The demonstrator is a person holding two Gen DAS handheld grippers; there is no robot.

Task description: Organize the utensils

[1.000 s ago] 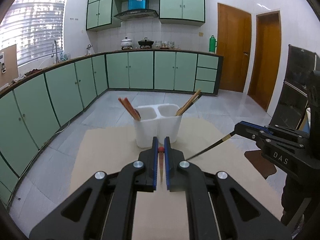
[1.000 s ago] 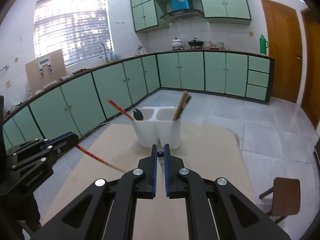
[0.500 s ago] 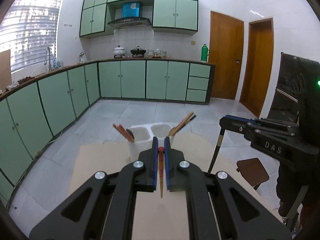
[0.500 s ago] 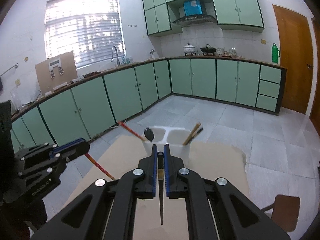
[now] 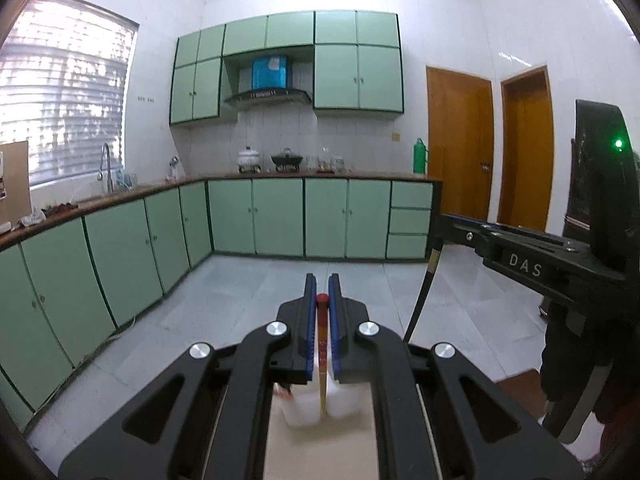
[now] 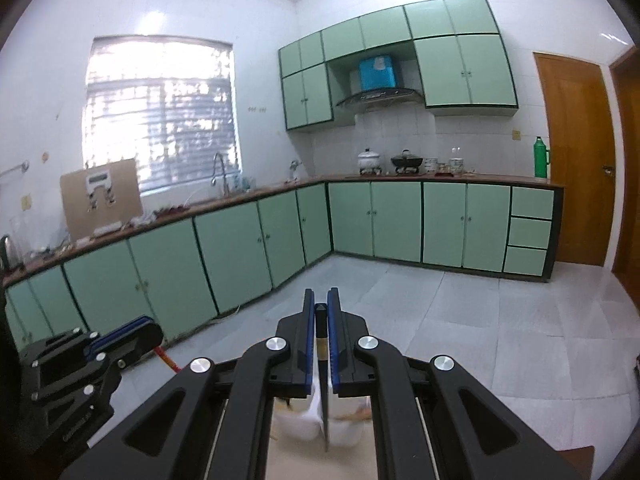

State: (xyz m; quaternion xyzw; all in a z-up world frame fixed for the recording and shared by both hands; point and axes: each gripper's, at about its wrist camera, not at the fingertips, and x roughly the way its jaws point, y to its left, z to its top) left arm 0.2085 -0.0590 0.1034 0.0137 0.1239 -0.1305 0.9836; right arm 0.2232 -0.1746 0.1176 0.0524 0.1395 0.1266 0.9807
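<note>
Between the blue-padded jaws of the left gripper (image 5: 322, 300) a red chopstick (image 5: 321, 336) is pinched near its rounded red top end, which sits level with the fingertips; its shaft hangs almost straight down from the jaws, paling toward the tip, and that tip hangs over the white utensil holder (image 5: 316, 404) seen blurred low in the left wrist view, though whether it is inside a compartment cannot be told. The holder stands on a beige table (image 5: 320, 456), its rim partly hidden behind the gripper body. The right gripper (image 6: 321, 312) has its jaws pressed onto a black chopstick (image 6: 322, 380), gripped close to its squared dark top, the thin shaft dropping steeply to a point over the holder (image 6: 316, 420), roughly at the divide between the two cups. In the left wrist view the right gripper (image 5: 444, 222) shows at the right edge with the dark stick (image 5: 422, 292) slanting down from its tip; in the right wrist view the left gripper (image 6: 140, 330) shows at lower left, the red stick (image 6: 166, 358) poking out below it. Both grippers are held well above the holder, side by side but apart
</note>
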